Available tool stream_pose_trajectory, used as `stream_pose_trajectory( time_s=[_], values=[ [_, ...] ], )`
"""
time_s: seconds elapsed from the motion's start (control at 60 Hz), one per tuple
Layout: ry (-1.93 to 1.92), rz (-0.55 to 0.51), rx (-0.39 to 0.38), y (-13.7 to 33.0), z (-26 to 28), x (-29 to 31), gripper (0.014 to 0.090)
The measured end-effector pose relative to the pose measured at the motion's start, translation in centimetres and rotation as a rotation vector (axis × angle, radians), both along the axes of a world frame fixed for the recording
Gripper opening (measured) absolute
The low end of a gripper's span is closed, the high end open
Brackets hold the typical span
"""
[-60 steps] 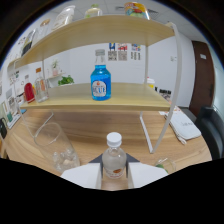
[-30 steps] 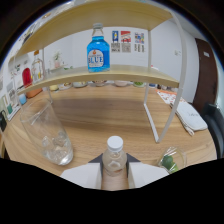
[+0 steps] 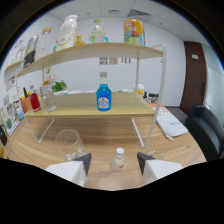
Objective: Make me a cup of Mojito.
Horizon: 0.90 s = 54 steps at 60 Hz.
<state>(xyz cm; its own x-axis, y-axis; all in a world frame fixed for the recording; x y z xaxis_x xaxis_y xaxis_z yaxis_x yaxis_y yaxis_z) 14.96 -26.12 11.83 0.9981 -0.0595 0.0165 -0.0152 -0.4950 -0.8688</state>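
A small clear bottle with a white cap stands upright on the wooden table, just ahead of my fingers and between them, with a gap at each side. My gripper is open; its dark fingertips flank the bottle. To the bottle's left stands a clear glass. A blue bottle with a white cap sits in the middle of the lower shelf, beyond the fingers.
A two-tier wooden rack on white legs holds several bottles on top. A red bottle, jars and green leaves sit on the shelf's left. A white bag and a black chair lie to the right.
The fingers have parted and drawn back from the small bottle, which now stands on the table by itself. The view has lifted, showing the rack's top shelf.
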Motion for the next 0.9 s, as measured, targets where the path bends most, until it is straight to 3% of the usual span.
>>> stream_pose_trajectory(
  time_s=[0.45, 0.7, 0.9],
  values=[
    [-0.036, 0.026, 0.041, -5.6, 5.7, -12.2, 0.0863],
    [-0.023, 0.033, 0.136, -4.1, 14.1, -19.6, 0.0864],
    [0.001, 0.098, 0.244, -0.6, 21.7, -26.1, 0.0865]
  ],
)
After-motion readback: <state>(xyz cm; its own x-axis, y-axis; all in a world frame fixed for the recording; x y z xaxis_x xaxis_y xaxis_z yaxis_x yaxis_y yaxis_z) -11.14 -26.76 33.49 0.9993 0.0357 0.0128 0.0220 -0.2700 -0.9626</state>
